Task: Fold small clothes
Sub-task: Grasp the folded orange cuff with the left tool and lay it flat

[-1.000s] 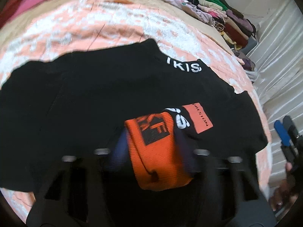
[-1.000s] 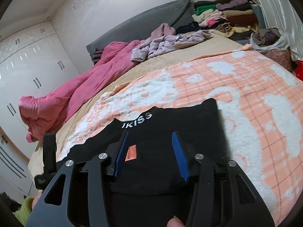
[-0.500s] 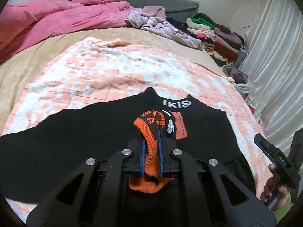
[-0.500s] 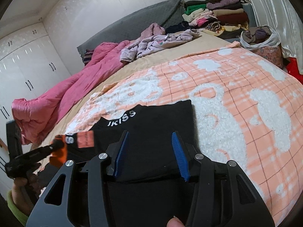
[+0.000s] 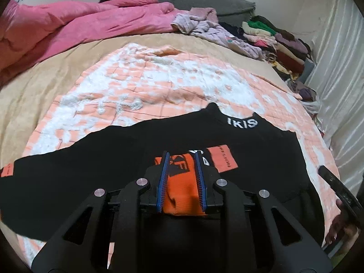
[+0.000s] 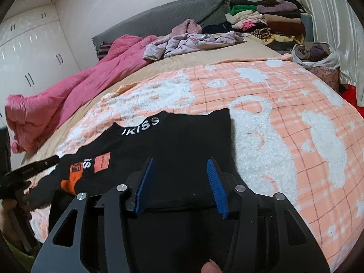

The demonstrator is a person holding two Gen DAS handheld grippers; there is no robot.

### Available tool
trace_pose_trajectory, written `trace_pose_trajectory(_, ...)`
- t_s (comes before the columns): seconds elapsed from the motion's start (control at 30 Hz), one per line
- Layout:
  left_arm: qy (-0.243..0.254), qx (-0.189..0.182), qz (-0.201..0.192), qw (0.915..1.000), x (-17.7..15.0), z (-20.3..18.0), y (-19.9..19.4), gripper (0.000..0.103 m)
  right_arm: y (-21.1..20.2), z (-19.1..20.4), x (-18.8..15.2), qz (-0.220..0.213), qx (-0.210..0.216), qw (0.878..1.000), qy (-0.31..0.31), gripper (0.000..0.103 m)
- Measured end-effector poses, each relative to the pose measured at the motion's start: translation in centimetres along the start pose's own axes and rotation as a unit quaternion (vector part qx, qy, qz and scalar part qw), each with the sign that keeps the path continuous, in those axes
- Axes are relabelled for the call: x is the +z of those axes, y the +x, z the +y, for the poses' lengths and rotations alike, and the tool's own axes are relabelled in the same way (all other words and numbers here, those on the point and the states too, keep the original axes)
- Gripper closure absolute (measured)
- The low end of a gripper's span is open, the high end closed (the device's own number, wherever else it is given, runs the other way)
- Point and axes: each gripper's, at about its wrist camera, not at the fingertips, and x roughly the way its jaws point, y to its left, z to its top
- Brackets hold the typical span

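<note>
A black top (image 5: 113, 154) with white collar lettering lies spread on the peach blanket (image 5: 159, 79). Its sleeve is folded across the body, so the orange cuff (image 5: 182, 186) rests on the black fabric beside an orange label patch (image 5: 224, 159). My left gripper (image 5: 181, 154) hovers over the cuff. Its jaws are opening, and the cuff lies between and under the blue pads without being pinched. In the right wrist view the cuff (image 6: 70, 182) lies flat below the left gripper (image 6: 45, 161). My right gripper (image 6: 180, 160) sits over the top's right part (image 6: 182, 136), jaws opening, only black cloth beneath.
A pink duvet (image 6: 56, 100) runs along the bed's far left. Crumpled lilac clothes (image 6: 193, 43) and a stack of folded clothes (image 6: 268, 22) sit at the headboard end. A bag of clothes (image 6: 316, 54) and a curtain stand at the right. White wardrobes (image 6: 29, 52) line the left wall.
The left gripper pinched the orange cuff, lifted it over the top's body, then spread its jaws; the cuff now lies flat. The right gripper stayed over the top and widened slightly.
</note>
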Motion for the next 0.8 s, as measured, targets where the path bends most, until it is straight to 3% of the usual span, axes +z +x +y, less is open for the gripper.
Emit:
trace_pose_trajectory(0.17,0.041,-0.013,0.031,0.9986,-1.3,-2.2,1.6,0.089,2.0,1.3,-0.2,0.03,-0.002,0.999,-0.029,0.052)
trace_pose_trajectory(0.33,0.054,0.02,0.081,0.995,-3.6,-1.9,4.3,0.086,3.8,2.3,-0.7,0.058,-0.021,0.996,-0.061,0.051)
trace_pose_trajectory(0.5,0.038,0.021,0.079,0.9959,-4.4,-0.1,4.1,0.085,5.5,0.5,-1.6,0.092,-0.064,0.993,-0.048,0.047)
trace_pose_trajectory(0.8,0.027,0.021,0.077,0.9965,-4.7,0.5,3.9,0.081,5.3,-1.5,-2.4,0.092,-0.055,0.994,-0.013,0.047)
